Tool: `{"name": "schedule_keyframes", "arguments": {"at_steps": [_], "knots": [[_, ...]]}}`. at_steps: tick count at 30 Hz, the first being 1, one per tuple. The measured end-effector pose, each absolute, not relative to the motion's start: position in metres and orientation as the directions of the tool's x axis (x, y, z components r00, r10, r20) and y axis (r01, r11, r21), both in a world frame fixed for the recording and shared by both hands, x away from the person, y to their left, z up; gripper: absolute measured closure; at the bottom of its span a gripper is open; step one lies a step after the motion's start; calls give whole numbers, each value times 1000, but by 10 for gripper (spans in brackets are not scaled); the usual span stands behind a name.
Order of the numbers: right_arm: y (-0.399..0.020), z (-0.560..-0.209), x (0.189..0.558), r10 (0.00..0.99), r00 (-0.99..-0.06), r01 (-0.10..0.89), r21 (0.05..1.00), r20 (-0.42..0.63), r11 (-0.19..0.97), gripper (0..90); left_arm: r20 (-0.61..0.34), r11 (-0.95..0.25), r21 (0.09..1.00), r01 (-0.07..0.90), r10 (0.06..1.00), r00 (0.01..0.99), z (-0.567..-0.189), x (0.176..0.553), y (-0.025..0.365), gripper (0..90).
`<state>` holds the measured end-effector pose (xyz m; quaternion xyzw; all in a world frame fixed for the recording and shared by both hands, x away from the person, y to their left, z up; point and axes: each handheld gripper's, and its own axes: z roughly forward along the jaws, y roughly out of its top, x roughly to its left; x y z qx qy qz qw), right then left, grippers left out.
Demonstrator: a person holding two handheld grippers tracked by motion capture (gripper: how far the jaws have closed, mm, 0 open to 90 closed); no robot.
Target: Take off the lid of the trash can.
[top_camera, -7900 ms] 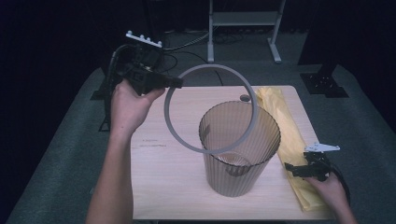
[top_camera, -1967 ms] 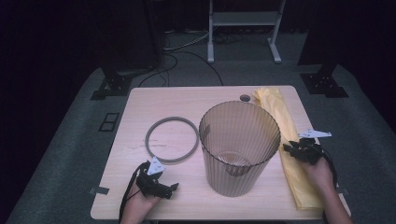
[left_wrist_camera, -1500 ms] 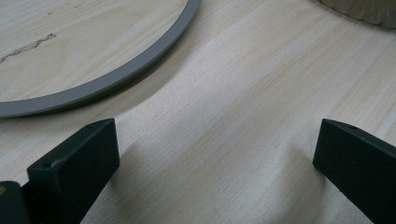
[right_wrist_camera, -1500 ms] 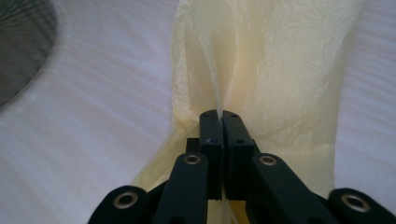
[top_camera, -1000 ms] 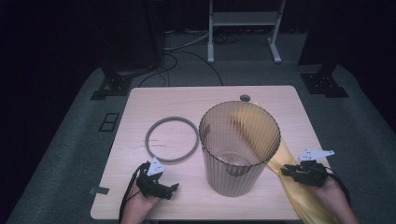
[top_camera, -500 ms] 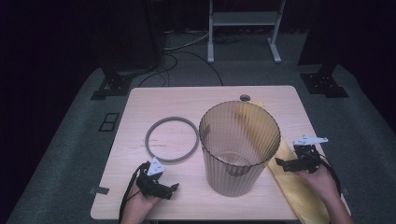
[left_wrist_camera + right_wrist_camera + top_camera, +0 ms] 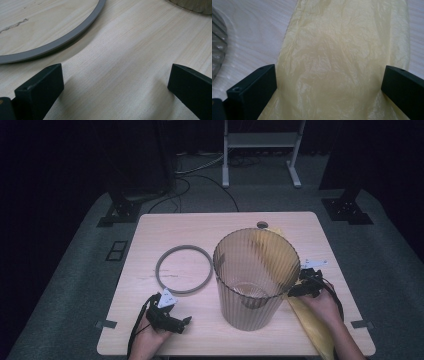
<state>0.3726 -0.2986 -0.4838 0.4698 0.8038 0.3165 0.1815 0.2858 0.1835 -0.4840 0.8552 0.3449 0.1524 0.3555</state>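
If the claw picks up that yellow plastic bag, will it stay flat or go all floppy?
Probably floppy: the thin, crinkled yellow plastic bag lies limp on the table. It looks light and likely slippery, so the open right claw may need a firm pinch.

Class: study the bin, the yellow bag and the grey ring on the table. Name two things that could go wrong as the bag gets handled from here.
1. The right gripper is open right beside the ribbed bin; a careless grab could knock or tip the bin.
2. The yellow bag is thin and crinkled, lying flat; the fingers may slide over it or pinch only one layer.
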Motion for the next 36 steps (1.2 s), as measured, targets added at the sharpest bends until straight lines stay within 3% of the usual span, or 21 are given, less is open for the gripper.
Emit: {"name": "schedule_keyframes", "arguments": {"at_steps": [4, 6, 18, 26, 36], "knots": [[-301, -485, 370, 872, -489, 635, 691, 12, 346, 0, 16, -510, 713, 481, 698, 716, -484, 286, 184, 0], [-305, -486, 366, 864, -504, 616, 706, 12, 350, 63, 16, -510, 713, 481, 698, 716, -484, 286, 184, 0], [-313, -478, 352, 827, -562, 577, 725, 17, 377, 867, 14, -508, 715, 480, 698, 716, -484, 286, 183, 0], [-312, -469, 352, 814, -580, 578, 715, 22, 393, 895, 15, -509, 715, 480, 696, 717, -484, 287, 183, 0], [-321, -431, 350, 816, -573, 564, 757, 71, 331, 895, 14, -510, 713, 481, 697, 717, -484, 287, 183, 0]]}}
